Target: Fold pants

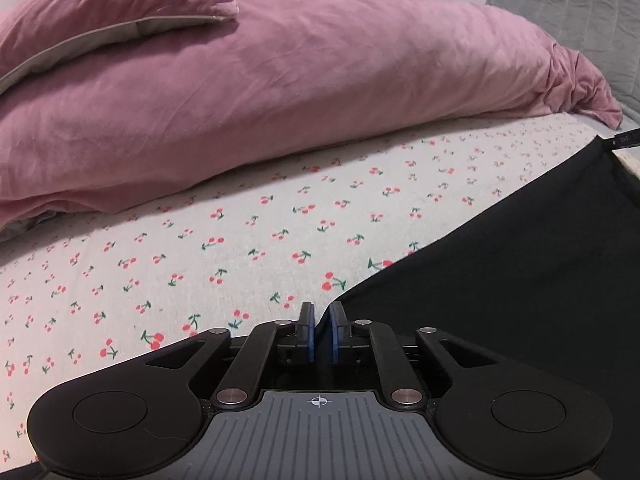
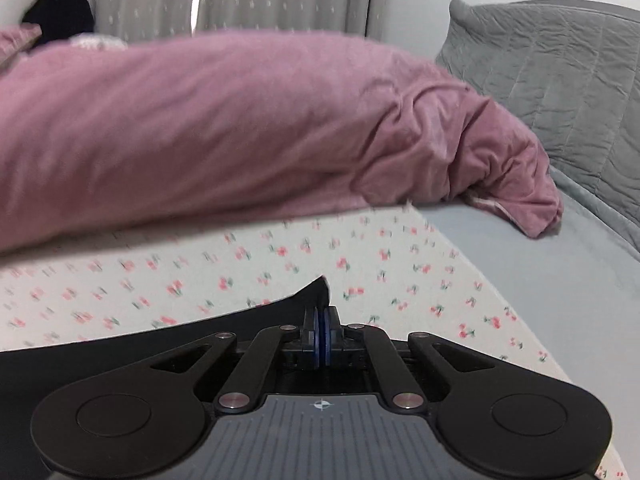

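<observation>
The black pants [image 1: 520, 272] stretch taut from my left gripper [image 1: 322, 334] toward the right edge of the left wrist view, above the cherry-print sheet [image 1: 200, 264]. My left gripper is shut on one corner of the pants. In the right wrist view the pants [image 2: 120, 344] run leftward from my right gripper [image 2: 322, 334], which is shut on another corner. The blue pads of both grippers sit close together with cloth pinched between them.
A pink duvet [image 1: 280, 92] lies bunched across the back of the bed, with a pink pillow [image 1: 100, 4] on top. A grey quilted cushion [image 2: 560, 80] stands at the right. The sheet's edge and a pale blue mattress cover [image 2: 560, 280] lie to the right.
</observation>
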Motion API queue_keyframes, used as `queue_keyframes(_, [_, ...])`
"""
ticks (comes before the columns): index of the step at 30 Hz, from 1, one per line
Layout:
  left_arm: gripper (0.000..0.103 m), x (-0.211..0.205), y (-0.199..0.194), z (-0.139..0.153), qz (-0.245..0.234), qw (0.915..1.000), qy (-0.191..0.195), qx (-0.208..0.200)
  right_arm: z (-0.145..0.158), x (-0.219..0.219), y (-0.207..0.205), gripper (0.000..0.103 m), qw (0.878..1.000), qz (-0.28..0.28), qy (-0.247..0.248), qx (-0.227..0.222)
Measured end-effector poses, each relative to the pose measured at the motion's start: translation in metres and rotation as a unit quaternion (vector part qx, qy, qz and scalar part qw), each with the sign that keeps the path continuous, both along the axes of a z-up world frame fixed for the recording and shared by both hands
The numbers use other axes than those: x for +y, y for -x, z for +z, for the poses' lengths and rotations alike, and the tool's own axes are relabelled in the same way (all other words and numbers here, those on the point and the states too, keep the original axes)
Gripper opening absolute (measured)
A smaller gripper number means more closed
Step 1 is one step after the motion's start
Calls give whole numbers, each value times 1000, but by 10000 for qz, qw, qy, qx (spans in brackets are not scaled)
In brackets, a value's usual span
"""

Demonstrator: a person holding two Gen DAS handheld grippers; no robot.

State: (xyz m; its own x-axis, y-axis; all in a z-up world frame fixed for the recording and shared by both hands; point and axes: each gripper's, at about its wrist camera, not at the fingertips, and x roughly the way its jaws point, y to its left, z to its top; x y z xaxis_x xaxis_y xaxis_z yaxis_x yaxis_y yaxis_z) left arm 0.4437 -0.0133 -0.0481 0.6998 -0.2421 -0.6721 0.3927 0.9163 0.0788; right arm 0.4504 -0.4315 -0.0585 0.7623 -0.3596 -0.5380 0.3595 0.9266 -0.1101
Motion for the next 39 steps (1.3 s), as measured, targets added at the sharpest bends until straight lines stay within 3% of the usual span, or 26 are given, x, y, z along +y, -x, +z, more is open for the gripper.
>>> queue_keyframes(2, [35,6,6,8,98,9999,-48,-98,-6,0,-4,34,9995,-190,211,116])
queue_keyframes(3, [41,10,12,13,163,9996,-73,-201,-5,-1,0,39,9992,-289,272,107])
queue_keyframes(5, [59,20,28,27,297,9988,-23,-376,4,-5,15,40,9994,-309,138,-12])
queue_keyframes(6, [61,25,37,33,314,9987,53,-400,9,-7,22,40,9998,-211,-51,-8])
queue_keyframes(10, [66,47,88,46,92,9990,348,-264,17,17,56,42,9966,560,-425,440])
queue_keyframes(12, [68,61,115,42,39,9993,341,-129,10,29,75,43,9905,1007,-544,766])
queue_keyframes(14, [68,79,141,34,69,9997,249,19,-4,23,90,42,9826,1223,-968,1010])
queue_keyframes(19, [73,133,182,1,492,9982,-183,305,-18,-3,124,42,9873,799,-777,1131])
queue_keyframes(23, [72,160,203,12,807,9956,-204,433,-9,0,141,44,9880,185,-52,1531])
queue_keyframes(27, [72,175,223,37,770,9963,-322,186,10,28,169,53,9886,606,-67,1376])
queue_keyframes(28, [73,179,225,43,866,9958,-292,107,14,37,173,62,9884,729,-87,1327])
queue_keyframes(29, [77,183,227,49,980,9949,-216,56,19,47,178,69,9880,868,-75,1274])
queue_keyframes(34, [87,198,228,72,1507,9880,329,11,39,113,186,77,9786,1726,20,1119])
queue_keyframes(36, [90,199,220,76,1474,9886,294,17,45,140,187,81,9726,2055,48,1091])
queue_keyframes(39, [92,199,206,78,1429,9897,-81,-93,53,183,189,86,9594,2608,157,1064])
